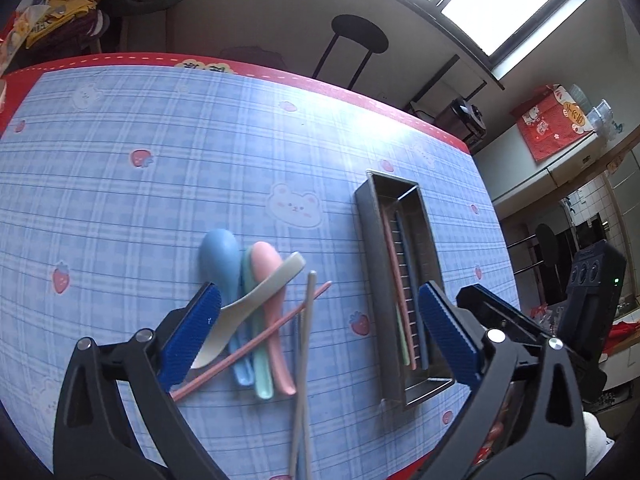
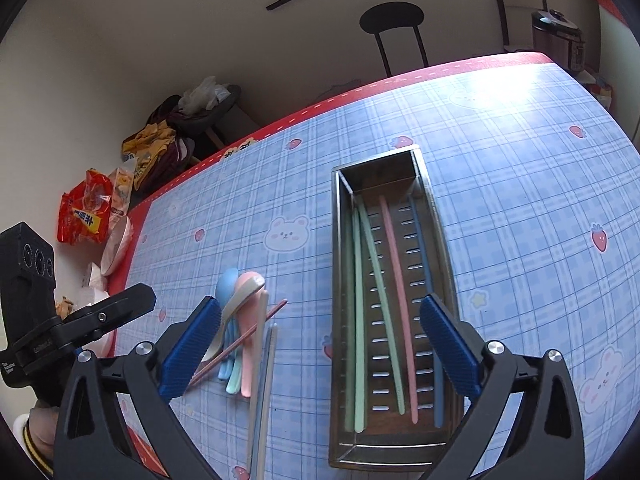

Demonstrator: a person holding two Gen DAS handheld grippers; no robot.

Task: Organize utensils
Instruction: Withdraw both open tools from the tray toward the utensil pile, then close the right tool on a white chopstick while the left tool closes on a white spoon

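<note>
Both claws, left claw and right claw, gape empty above the blue checked worktop; the long steel tray, holding pastel chopsticks, sits at three o'clock of the pastel plastic spoons.

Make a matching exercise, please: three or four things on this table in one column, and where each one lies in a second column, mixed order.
Things:
1. green chopsticks
2. white spoon
3. blue spoon
4. pink chopstick outside the tray

Places:
A. on the tablecloth, lowest in the spoon pile, bowl end toward the far edge
B. inside the metal tray
C. on top of the spoon pile, lying across it
D. on the tablecloth, crossing the spoon handles

Pairs: 1-B, 2-C, 3-A, 4-D
</note>
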